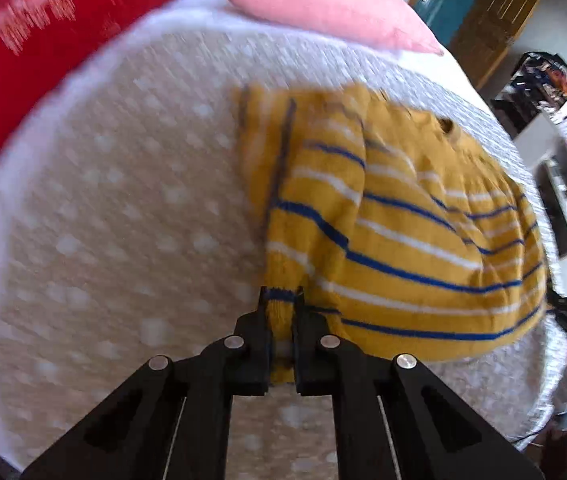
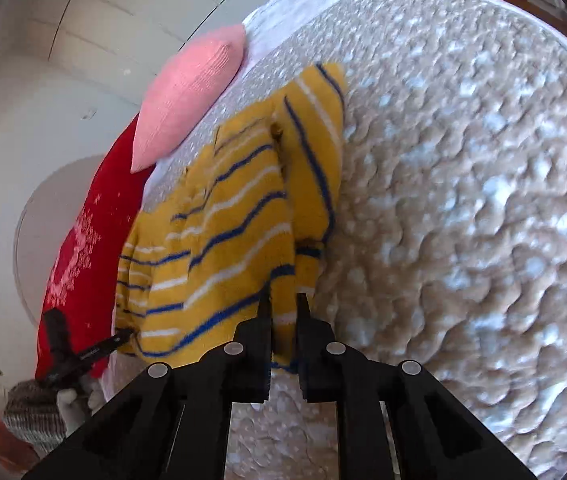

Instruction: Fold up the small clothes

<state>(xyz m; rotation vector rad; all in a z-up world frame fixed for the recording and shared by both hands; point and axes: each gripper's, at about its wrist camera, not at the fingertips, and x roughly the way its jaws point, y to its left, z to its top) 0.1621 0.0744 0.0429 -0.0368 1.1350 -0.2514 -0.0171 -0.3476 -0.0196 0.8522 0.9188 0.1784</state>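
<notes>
A small yellow sweater [image 1: 395,216] with blue and white stripes lies partly lifted on the bed's beige dotted cover [image 1: 123,220]. My left gripper [image 1: 281,294] is shut on the sweater's ribbed hem corner. My right gripper [image 2: 284,300] is shut on another edge of the same sweater [image 2: 235,232], which hangs in folds from it, a sleeve lying across the top. The left gripper [image 2: 123,334] also shows in the right wrist view, pinching the sweater's far corner.
A pink pillow [image 1: 323,4] and a red cushion [image 1: 43,40] lie at the head of the bed; both show in the right wrist view [image 2: 191,92] [image 2: 83,248]. The bed's edge, a wooden door [image 1: 499,12] and cluttered shelves [image 1: 543,88] are on the right.
</notes>
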